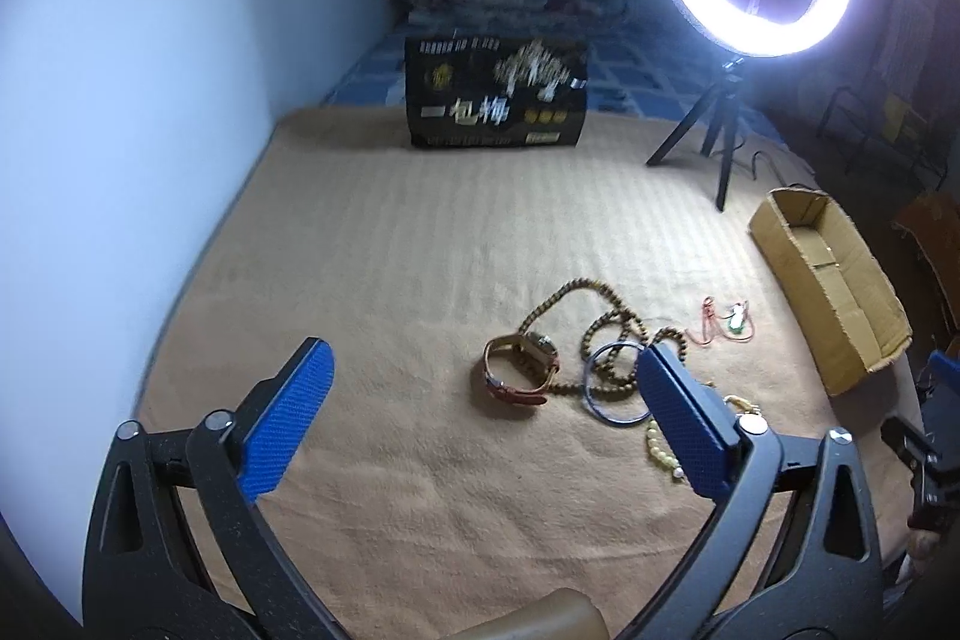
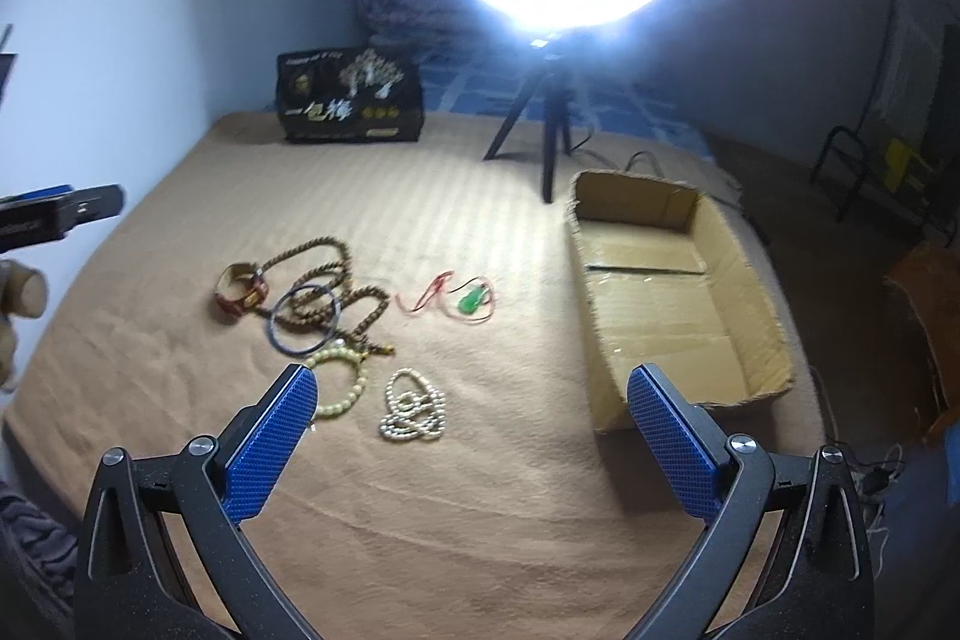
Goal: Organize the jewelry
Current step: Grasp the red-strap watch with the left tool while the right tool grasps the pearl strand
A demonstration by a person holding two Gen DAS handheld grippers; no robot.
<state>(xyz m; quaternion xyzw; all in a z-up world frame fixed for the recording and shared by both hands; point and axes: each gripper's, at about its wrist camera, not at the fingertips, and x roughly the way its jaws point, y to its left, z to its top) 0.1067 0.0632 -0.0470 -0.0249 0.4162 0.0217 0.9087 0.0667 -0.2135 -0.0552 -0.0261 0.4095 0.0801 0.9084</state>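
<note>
Currently, approach: both grippers are being angled down over the tan blanket.
Left gripper: jaws are being held wide, nothing between them; the wristwatch is being framed ahead, probably as first pick.
Right gripper: jaws are being held wide, empty, above the pearl strand.
Jewelry: pieces are lying loose on the blanket.
Cardboard box: sitting open beside them, likely as the destination.

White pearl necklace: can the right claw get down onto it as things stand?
Probably yes. The right claw is open and empty, and the white pearl necklace lies loose on the blanket just ahead of it, apart from the yellow bead bracelet; nothing lies between.
</note>
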